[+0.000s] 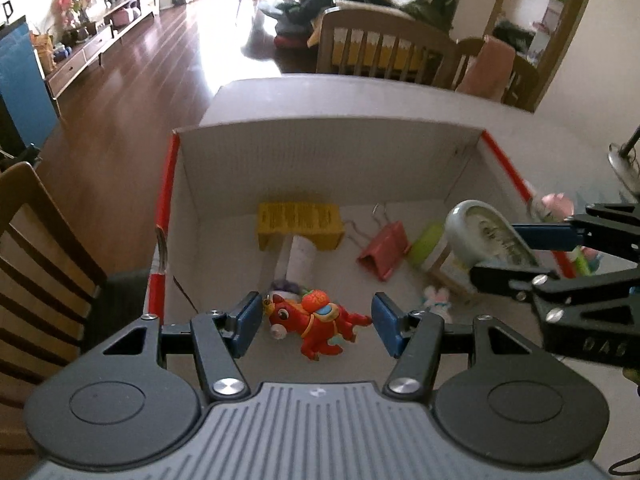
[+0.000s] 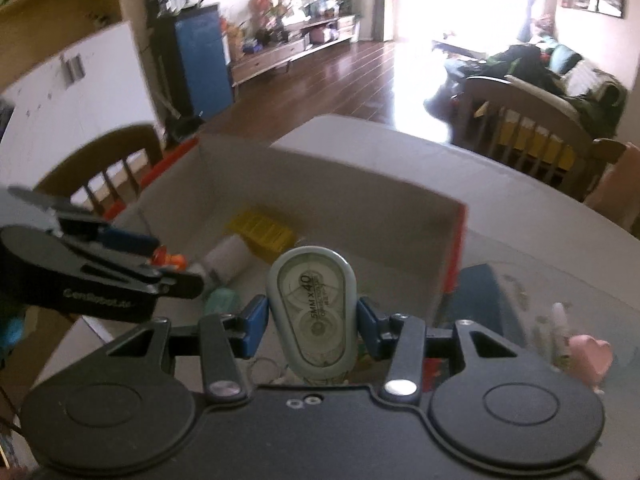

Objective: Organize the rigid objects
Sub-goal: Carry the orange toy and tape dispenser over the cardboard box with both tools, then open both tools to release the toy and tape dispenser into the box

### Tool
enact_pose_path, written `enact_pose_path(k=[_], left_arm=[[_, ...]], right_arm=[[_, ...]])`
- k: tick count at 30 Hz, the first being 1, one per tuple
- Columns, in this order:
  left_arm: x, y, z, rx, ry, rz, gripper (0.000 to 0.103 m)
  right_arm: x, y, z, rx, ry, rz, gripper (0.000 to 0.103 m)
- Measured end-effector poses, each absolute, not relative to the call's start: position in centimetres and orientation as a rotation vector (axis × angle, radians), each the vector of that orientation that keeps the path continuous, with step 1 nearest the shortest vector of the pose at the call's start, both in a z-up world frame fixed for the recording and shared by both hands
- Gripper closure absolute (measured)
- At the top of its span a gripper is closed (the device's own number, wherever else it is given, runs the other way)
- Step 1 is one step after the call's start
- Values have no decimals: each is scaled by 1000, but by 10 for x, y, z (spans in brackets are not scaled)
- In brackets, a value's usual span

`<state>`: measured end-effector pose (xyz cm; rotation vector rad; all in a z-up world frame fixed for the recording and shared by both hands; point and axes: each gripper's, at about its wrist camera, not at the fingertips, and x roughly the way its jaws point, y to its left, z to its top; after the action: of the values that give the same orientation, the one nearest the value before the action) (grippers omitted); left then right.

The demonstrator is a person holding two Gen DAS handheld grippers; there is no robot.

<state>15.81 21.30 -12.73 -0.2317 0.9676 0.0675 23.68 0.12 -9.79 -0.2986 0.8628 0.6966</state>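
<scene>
A white cardboard box (image 1: 188, 216) with red edges stands on the table. Inside lie a red toy horse (image 1: 320, 326), a yellow box (image 1: 300, 222), a white roll (image 1: 298, 260), a pink binder clip (image 1: 384, 250) and a green-capped bottle (image 1: 430, 246). My left gripper (image 1: 316, 324) is open above the box, its fingers either side of the horse, apart from it. My right gripper (image 2: 312, 320) is shut on a grey correction tape dispenser (image 2: 312, 312) and holds it over the box's right side; it also shows in the left wrist view (image 1: 486, 240).
The box shows in the right wrist view (image 2: 360, 184) too. A pink toy (image 2: 588, 356) and a dark blue object (image 2: 480, 300) lie on the table right of the box. Wooden chairs (image 1: 36, 248) stand around the table (image 1: 360, 96).
</scene>
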Motion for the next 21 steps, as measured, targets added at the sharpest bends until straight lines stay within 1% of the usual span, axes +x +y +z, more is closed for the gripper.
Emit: enact_pose_path(k=[13,21], left_arm=[[166,210,-158,-248,1046,20,43],[172,210,-160,-246,1067,31,43]], right_arm=[[241,19,-128,-370,963,729,56],[246,23,-130,-366,990,721,55]])
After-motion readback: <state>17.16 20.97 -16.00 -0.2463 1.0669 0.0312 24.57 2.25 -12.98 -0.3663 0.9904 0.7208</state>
